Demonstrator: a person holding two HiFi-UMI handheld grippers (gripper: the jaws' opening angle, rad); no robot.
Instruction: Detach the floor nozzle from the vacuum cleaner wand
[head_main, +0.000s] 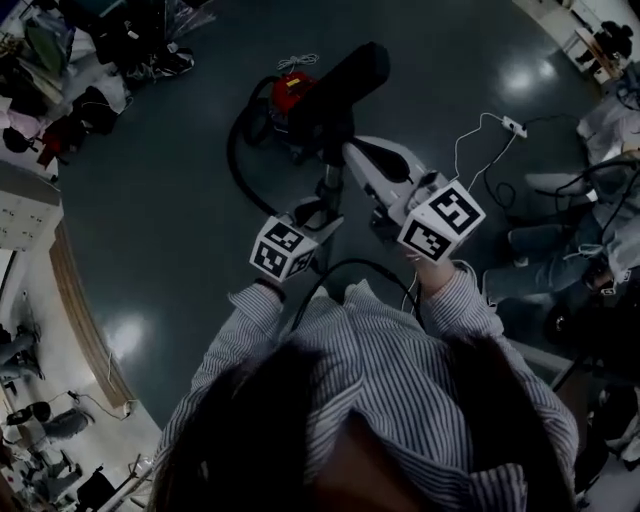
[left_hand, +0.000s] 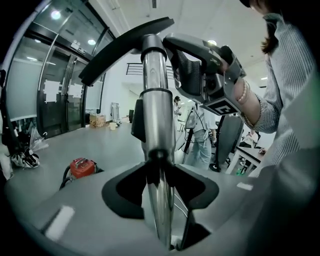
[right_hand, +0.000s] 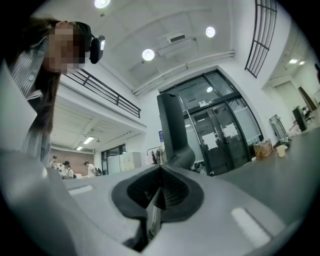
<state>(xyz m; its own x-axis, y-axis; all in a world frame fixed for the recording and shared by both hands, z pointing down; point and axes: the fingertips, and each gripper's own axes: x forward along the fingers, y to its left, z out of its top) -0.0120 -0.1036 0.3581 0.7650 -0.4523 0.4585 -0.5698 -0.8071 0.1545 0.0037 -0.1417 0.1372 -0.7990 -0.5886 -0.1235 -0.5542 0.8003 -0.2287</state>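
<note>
The chrome wand (left_hand: 155, 115) rises between the jaws of my left gripper (left_hand: 159, 165), which is shut on it. At its raised end sits the black floor nozzle (left_hand: 120, 47), still joined to the wand. In the head view the nozzle (head_main: 345, 80) is lifted off the floor, with my left gripper (head_main: 318, 208) lower on the wand and my right gripper (head_main: 350, 152) up by the nozzle's neck. The right gripper (right_hand: 159, 187) has its jaws shut. The nozzle's neck (right_hand: 172, 125) stands just past the tips, and contact cannot be made out.
The red vacuum body (head_main: 292, 88) lies on the dark floor below, its black hose (head_main: 240, 150) looping left. A white power strip with its cable (head_main: 512, 125) is at the right, near seated people (head_main: 600, 230). Another person (left_hand: 200, 135) stands beyond the wand. Glass doors (right_hand: 225, 135) close the hall.
</note>
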